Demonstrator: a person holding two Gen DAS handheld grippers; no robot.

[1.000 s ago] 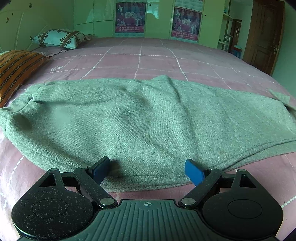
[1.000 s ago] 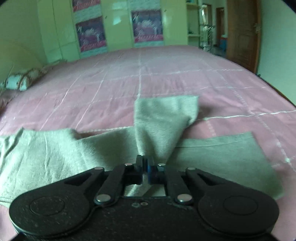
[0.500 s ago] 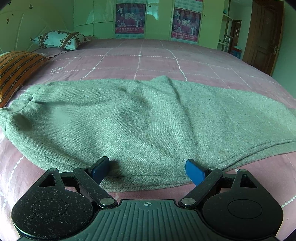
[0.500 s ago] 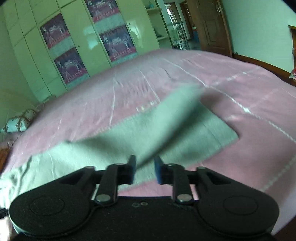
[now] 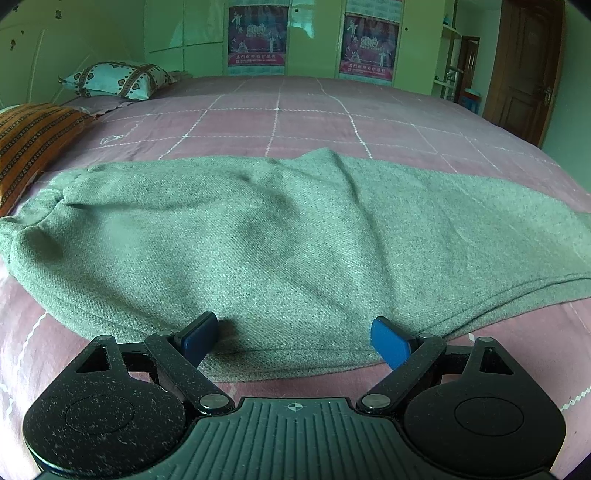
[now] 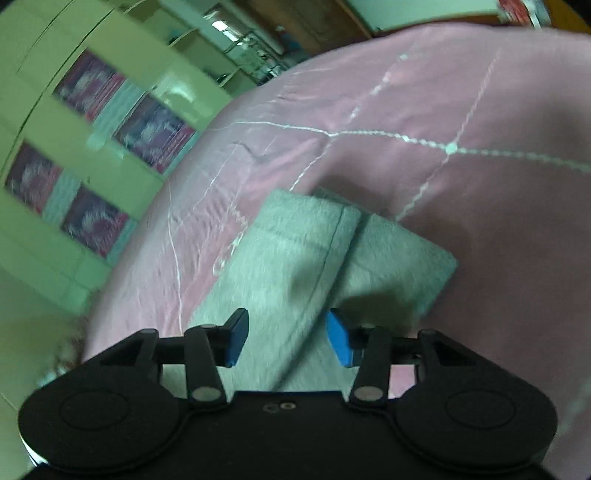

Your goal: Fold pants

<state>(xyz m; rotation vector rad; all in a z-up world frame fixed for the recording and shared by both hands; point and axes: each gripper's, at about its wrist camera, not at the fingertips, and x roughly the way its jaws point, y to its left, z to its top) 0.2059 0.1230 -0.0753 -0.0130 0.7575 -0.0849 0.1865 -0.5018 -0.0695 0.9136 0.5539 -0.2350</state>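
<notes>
Pants (image 5: pixel 295 236) lie lengthwise left-right across the bed (image 5: pixel 295 122), near edge just ahead of the left gripper (image 5: pixel 295 338), which is spread wide and empty. Right gripper (image 6: pixel 282 338) jaws are opening over the stacked leg ends (image 6: pixel 332 254), pinching nothing.

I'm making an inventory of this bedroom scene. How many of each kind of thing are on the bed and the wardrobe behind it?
Pants: 1
Pillows: 2, a heart-patterned one and an orange striped one
Posters on the wardrobe doors: 2, left and right
Total: 5
</notes>
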